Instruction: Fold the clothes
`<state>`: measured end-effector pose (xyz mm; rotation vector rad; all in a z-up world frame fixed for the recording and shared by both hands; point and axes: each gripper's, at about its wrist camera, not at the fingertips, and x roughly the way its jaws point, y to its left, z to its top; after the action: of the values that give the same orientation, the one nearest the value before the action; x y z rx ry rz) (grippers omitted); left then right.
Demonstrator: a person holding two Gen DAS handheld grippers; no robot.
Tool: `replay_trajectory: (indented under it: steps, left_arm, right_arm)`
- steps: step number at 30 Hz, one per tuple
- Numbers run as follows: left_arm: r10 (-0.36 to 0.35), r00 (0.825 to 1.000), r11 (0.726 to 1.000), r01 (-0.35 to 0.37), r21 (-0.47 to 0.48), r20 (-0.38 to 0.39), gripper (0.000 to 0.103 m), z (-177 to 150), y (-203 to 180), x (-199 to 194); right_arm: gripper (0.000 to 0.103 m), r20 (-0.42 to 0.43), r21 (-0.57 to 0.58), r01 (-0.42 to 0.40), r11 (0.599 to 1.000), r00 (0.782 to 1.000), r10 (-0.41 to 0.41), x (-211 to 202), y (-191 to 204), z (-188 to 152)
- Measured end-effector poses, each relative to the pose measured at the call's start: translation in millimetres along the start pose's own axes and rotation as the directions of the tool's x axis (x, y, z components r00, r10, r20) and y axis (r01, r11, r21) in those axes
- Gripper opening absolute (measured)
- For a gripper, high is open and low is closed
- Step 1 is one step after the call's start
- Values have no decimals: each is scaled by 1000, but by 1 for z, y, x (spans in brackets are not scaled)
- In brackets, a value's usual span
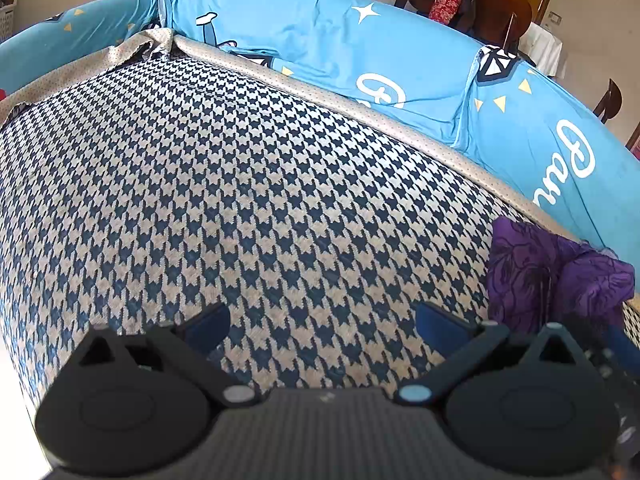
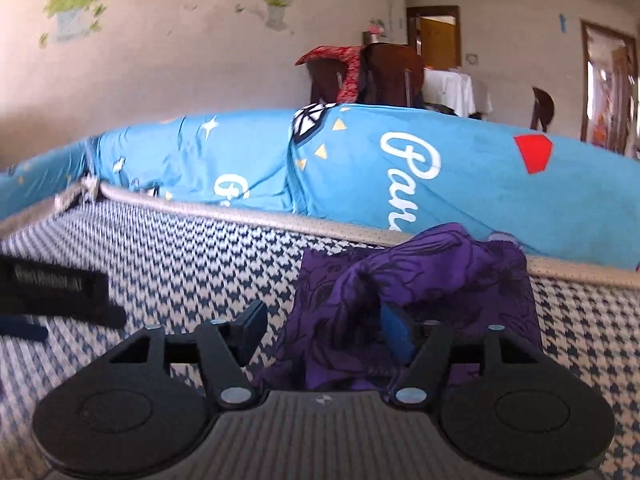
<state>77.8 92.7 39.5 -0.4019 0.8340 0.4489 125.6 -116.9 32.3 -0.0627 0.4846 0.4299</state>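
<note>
- Purple garment [image 1: 556, 276] cut off low at the right in the left wrist view, part hidden behind the dark claw body.
- Lettering on black label [image 2: 52, 276] too blurred to read.
- Wall decals [image 2: 76, 0] smeared, detail lost.
- White script on blue cover [image 2: 408, 168] partly hidden behind the purple garment [image 2: 420, 280].

White cursive lettering stands on the bright blue printed cushion cover [image 2: 400, 168] along the back of the seat. In the right wrist view the letters "Pan" run downward on its right section, the rest hidden behind cloth; a single looped letter further left cannot be read for sure. In the left wrist view the same blue cover [image 1: 360, 48] shows similar script, partly cut off. A black flat bar [image 2: 52, 284] at the left edge carries pale print, too blurred to read.
</note>
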Motion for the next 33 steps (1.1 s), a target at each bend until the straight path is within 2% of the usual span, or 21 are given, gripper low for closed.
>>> replay_trajectory:
  steps: [3,7,13,15,17,20,24,28,33]
  left_arm:
    - [2,1000,1000,-2,6,1,103,0,0,-1]
    - [12,1000,1000,-12,8,-6,103,0,1,2]
    - [8,1000,1000,-8,-7,-23,103,0,4,6]
    - [4,1000,1000,-4,-11,-31,103,0,5,7]
    - [3,999,1000,-3,-16,-38,103,1,6,8]
    - [1,999,1000,-2,-31,-42,103,3,9,9]
    - [13,999,999,-15,-48,-39,103,7,16,10]
    - [16,999,997,-19,-71,-40,103,11,22,10]
    - [19,999,998,-22,-61,-45,103,9,18,12]
  right_arm:
    - [71,-1,87,9,996,1000,-9,-2,-12,6]
    - [71,-18,229,9,973,1000,-5,8,-32,12]
    - [71,-41,345,34,938,999,-21,29,-53,14]
    - [61,-35,366,42,929,999,-31,34,-57,15]
    - [45,-39,354,32,935,999,-20,41,-54,19]
    - [34,-26,319,11,948,1000,-3,51,-45,28]
    - [31,-7,271,-47,961,999,51,68,-28,39]
    - [32,-44,221,-109,969,992,122,89,-7,36]
    - [33,-109,232,-130,964,981,158,107,-3,18]
